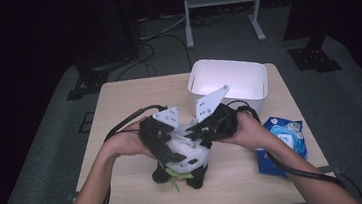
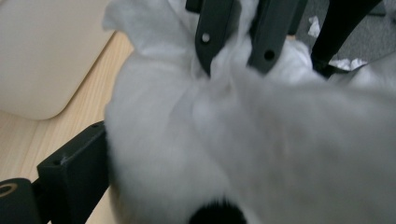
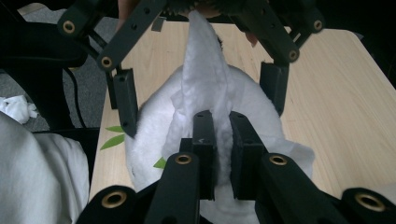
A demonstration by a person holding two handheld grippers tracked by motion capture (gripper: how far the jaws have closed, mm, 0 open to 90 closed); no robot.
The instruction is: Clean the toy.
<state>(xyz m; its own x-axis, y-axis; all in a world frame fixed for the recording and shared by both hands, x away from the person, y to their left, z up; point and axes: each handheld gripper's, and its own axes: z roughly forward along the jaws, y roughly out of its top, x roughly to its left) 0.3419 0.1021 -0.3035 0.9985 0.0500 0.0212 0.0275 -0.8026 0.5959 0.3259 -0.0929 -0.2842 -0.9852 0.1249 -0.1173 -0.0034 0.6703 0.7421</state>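
A black-and-white panda plush (image 1: 182,162) with green leaves sits on the wooden table (image 1: 119,103). My left gripper (image 1: 176,155) is open, its jaws standing wide on either side of the plush's white head (image 3: 152,135); one of its fingers (image 2: 70,172) shows beside the fur. My right gripper (image 3: 220,116) is shut on a white wipe (image 3: 203,60), pinching it just above the head. The wipe stretches from there toward the left gripper's body. In the left gripper view the right gripper (image 2: 236,46) grips the wipe (image 2: 149,28) over the plush (image 2: 280,140).
A white plastic bin (image 1: 227,80) stands at the back of the table, just behind the hands. A blue pack of wipes (image 1: 283,142) lies at the right edge. Cables trail from both grippers across the table. Crumpled tissues (image 3: 18,107) lie on the floor.
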